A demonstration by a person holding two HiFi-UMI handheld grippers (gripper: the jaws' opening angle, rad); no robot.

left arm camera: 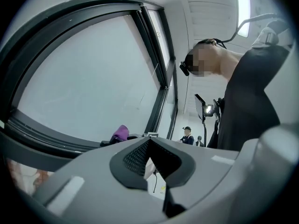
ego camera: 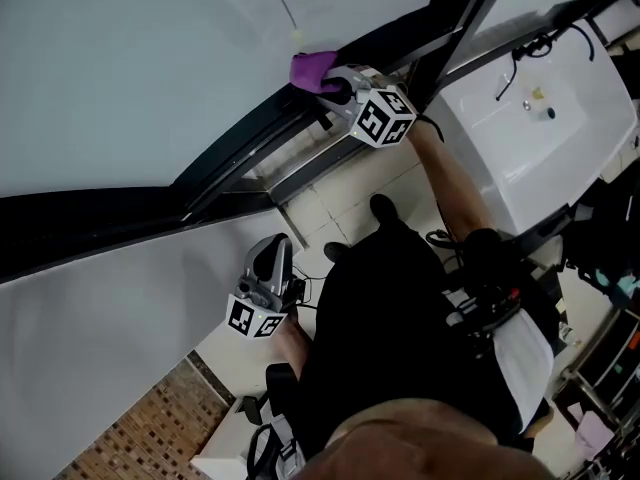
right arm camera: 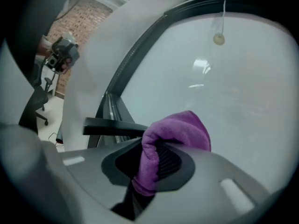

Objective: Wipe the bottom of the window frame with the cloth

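Purple cloth [right arm camera: 176, 130], pinched in right hand-held gripper [right arm camera: 150, 160], partly hides its pads; left hand-held gripper [left arm camera: 150, 158] closed.

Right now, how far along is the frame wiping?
Done: the purple cloth is picked up, clamped in the right gripper. In hand: that gripper holds it at the dark window frame below the glass. Left: the wiping along the frame; no wiped stretch shows, so progress cannot be judged. The left gripper hangs low, shut and empty.
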